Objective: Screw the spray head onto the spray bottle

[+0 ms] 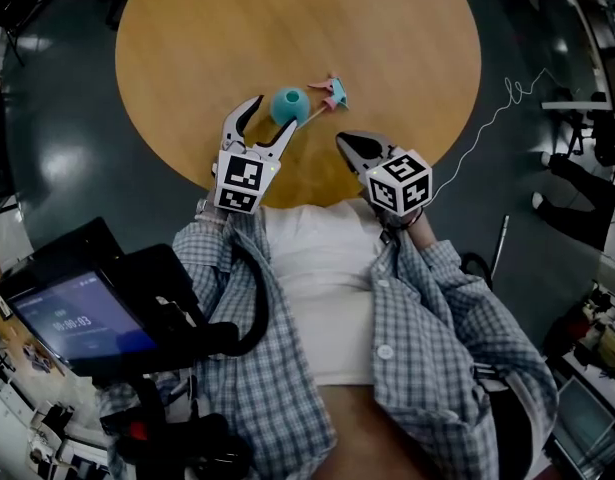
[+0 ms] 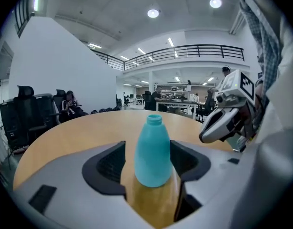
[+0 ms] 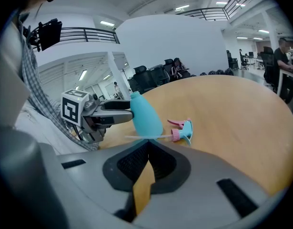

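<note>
Spray bottle (image 2: 153,151) stands between jaws of the released left hand-held gripper (image 1: 271,115), contact unclear; right hand-held gripper (image 1: 345,141) clenched empty.

Dim head view, bright ceiling lights, fisheye edges

Left tongs (image 1: 272,118) wide apart, right tongs (image 1: 345,143) tight together, both tilted downward ahead of checked sleeves (image 1: 437,298).

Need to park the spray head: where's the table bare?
Bare: the far half of the table, beyond the spray bottle and spray head, plus its left and right flanks. Crowded: the near edge, where the left gripper straddles the bottle and the right gripper hovers alongside.
</note>
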Available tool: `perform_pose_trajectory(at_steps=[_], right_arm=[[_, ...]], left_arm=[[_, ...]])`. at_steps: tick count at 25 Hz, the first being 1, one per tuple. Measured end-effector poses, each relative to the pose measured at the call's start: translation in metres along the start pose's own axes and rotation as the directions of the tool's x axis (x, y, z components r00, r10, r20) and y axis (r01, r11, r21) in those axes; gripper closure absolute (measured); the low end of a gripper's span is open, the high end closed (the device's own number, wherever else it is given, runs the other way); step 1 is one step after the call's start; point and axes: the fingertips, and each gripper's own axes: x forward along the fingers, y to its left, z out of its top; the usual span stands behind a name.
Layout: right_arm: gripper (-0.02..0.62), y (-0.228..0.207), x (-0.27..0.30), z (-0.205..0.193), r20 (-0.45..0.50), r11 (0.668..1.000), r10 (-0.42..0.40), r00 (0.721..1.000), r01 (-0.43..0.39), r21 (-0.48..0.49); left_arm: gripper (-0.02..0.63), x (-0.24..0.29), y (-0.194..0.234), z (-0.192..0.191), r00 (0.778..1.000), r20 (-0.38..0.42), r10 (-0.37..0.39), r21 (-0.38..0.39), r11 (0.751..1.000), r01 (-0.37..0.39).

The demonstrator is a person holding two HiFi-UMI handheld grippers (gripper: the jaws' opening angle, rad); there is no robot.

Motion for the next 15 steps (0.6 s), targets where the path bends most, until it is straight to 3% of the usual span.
perform_pose_trajectory(at_steps=[7, 10, 15], right_arm=[[0.600, 0.001, -0.002, -0.002, -0.002, 1.000, -0.010, 1.000, 0.010, 0.000], [0.600, 0.003, -0.003, -0.003, -0.001, 1.000, -0.010, 1.000, 0.010, 0.003], [0.600, 0.002, -0.004, -0.004, -0.006, 1.000, -0.010, 1.000, 0.010, 0.002]], left_arm=[[0.318, 0.019, -0.012, 0.017, 0.999, 0.034, -0.040, 0.046, 0.998, 0.038], [0.287, 0.028, -0.015, 0.014, 0.998, 0.026, -0.055, 0.059, 0.997, 0.053], [0.297, 0.040, -0.014, 0.019, 0.999, 0.001, -0.037, 0.120, 0.992, 0.037]])
